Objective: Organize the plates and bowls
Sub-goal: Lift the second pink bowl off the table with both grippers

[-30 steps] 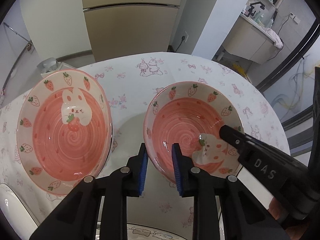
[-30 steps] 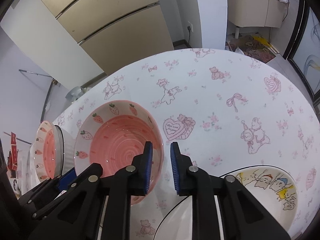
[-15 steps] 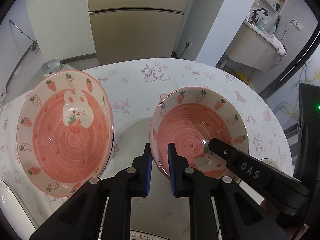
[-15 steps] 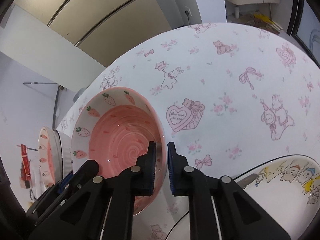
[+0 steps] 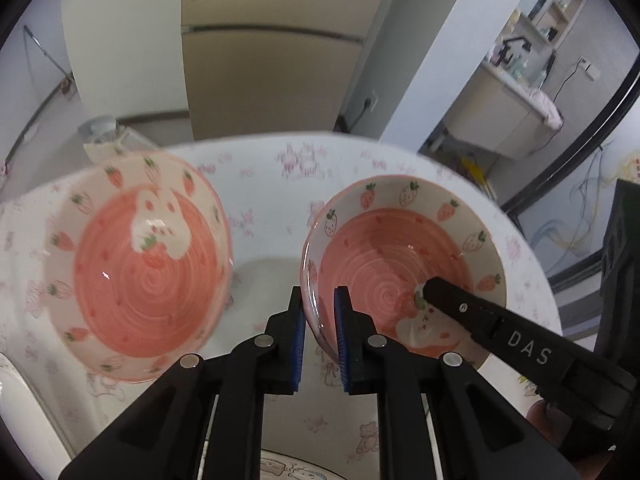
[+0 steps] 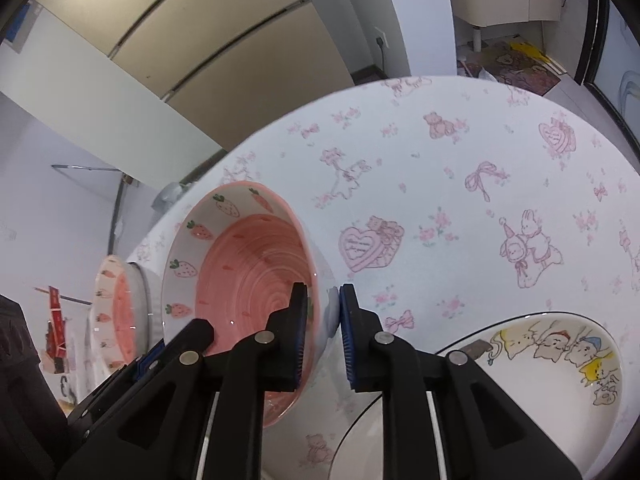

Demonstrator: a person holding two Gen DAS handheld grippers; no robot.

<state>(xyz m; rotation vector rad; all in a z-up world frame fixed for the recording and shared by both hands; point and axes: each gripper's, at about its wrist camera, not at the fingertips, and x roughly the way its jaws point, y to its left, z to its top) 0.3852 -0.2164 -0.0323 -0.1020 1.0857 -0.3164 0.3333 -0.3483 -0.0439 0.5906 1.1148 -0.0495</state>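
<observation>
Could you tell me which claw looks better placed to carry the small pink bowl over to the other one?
Left, probably: both claws pinch the small bowl, but the left claw grips the rim nearer the other bowl.

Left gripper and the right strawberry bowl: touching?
Touching. In the left wrist view, the left gripper has the rim of the strawberry bowl pinched between its blue pads, one inside, one outside.

Home kitchen and dining corner, tall beige fridge [image 5: 276, 52] against the wall, round table [image 6: 460, 184] under a pink cartoon-print cloth, strawberry-pattern bowls [image 5: 404, 264], counter with a tap and bottles [image 5: 516, 60] behind, floor mat [image 6: 516, 60].
</observation>
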